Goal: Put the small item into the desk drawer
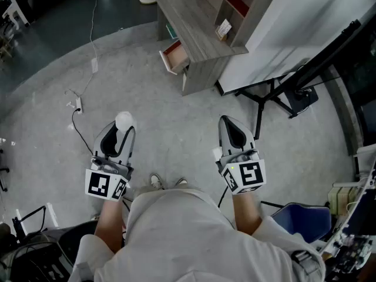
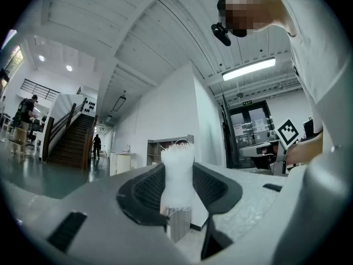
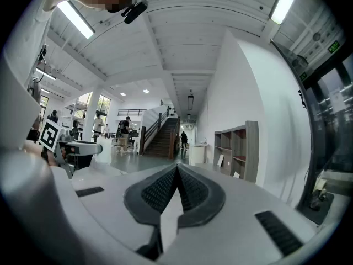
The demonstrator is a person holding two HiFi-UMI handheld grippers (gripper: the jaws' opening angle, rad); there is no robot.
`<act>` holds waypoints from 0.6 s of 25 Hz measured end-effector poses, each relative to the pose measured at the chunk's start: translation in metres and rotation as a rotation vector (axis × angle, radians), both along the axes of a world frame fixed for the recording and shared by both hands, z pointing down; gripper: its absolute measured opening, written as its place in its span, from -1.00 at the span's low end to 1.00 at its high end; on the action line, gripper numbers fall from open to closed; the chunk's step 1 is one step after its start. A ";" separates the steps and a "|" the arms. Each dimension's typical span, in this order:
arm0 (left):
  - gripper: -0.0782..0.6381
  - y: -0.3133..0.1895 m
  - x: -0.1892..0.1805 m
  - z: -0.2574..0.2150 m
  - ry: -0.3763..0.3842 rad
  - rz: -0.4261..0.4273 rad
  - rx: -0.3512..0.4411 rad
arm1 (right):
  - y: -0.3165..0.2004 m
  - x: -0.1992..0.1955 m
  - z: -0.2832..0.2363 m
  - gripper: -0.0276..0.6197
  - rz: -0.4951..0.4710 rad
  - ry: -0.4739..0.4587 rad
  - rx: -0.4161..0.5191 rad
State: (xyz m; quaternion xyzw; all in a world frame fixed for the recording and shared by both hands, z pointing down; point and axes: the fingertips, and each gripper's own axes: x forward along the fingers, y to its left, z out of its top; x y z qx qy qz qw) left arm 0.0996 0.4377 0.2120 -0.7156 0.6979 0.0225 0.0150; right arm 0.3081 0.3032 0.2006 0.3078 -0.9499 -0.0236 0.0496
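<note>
My left gripper is shut on a small white fuzzy item, which sticks out beyond the fingertips. In the left gripper view the item stands upright, pinched between the two dark pads. My right gripper is shut with nothing in it; in the right gripper view its pads meet. Both grippers hang at waist height over the grey floor. Farther ahead stands the grey desk. Its drawer is pulled open on the near left side and shows a reddish inside. A shelf unit sits on the desk.
A white cable and power strip lie on the floor at the left. A black stand and a white partition are to the right of the desk. A blue chair is at the lower right. Open floor lies between me and the desk.
</note>
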 end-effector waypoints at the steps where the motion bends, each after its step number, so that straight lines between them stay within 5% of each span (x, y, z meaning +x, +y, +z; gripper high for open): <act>1: -0.33 -0.001 -0.002 0.000 0.000 0.001 0.001 | 0.000 -0.001 0.001 -0.92 0.003 0.001 -0.002; 15: -0.33 -0.008 -0.023 0.017 0.026 0.016 -0.022 | 0.002 -0.022 0.011 -0.92 -0.012 0.016 -0.036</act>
